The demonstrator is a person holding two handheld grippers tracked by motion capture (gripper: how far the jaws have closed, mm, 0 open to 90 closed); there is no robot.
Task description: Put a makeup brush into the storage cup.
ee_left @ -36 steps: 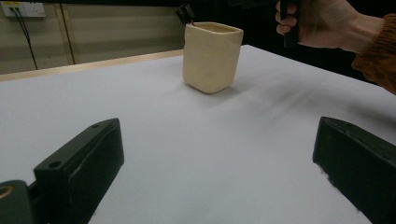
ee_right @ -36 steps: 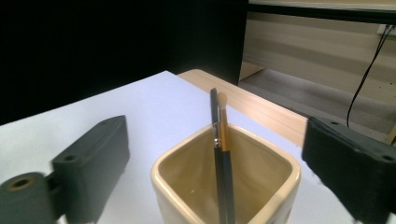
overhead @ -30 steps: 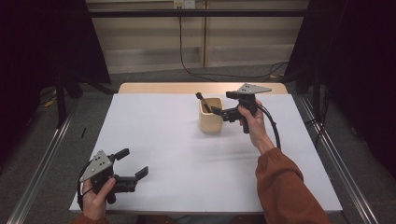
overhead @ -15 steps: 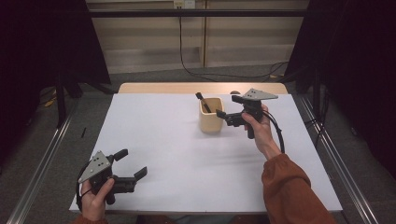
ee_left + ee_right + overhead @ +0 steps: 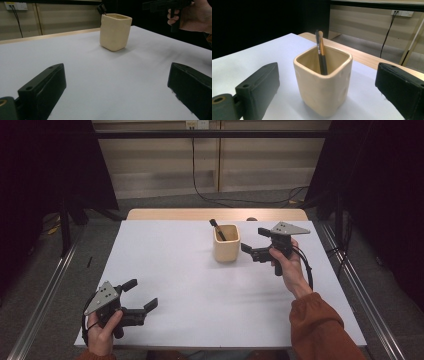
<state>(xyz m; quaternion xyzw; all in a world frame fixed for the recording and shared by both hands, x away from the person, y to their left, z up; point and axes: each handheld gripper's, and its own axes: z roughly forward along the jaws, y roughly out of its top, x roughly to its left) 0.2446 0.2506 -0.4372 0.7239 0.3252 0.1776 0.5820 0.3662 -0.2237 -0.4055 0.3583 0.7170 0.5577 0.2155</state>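
A cream square cup (image 5: 226, 243) stands upright on the white table (image 5: 200, 285), right of centre towards the far edge. A thin dark-handled brush (image 5: 217, 228) leans inside it, its tip above the rim. My right gripper (image 5: 254, 240) hovers just right of the cup, open and holding nothing. In the right gripper view the cup (image 5: 323, 85) sits between the spread jaws, a little beyond them, and the brush (image 5: 321, 55) shows a gold ferrule. My left gripper (image 5: 141, 294) rests open near the front left corner, far from the cup (image 5: 115, 31).
The table's wooden far edge (image 5: 215, 214) runs behind the cup. Metal rails (image 5: 45, 300) line the floor on both sides, and a cable (image 5: 210, 195) lies on the floor beyond the table. The person's other hand (image 5: 195, 15) shows in the left gripper view.
My right gripper has drawn back to the right, away from the cup, with its jaws open. The left gripper has stayed where it was.
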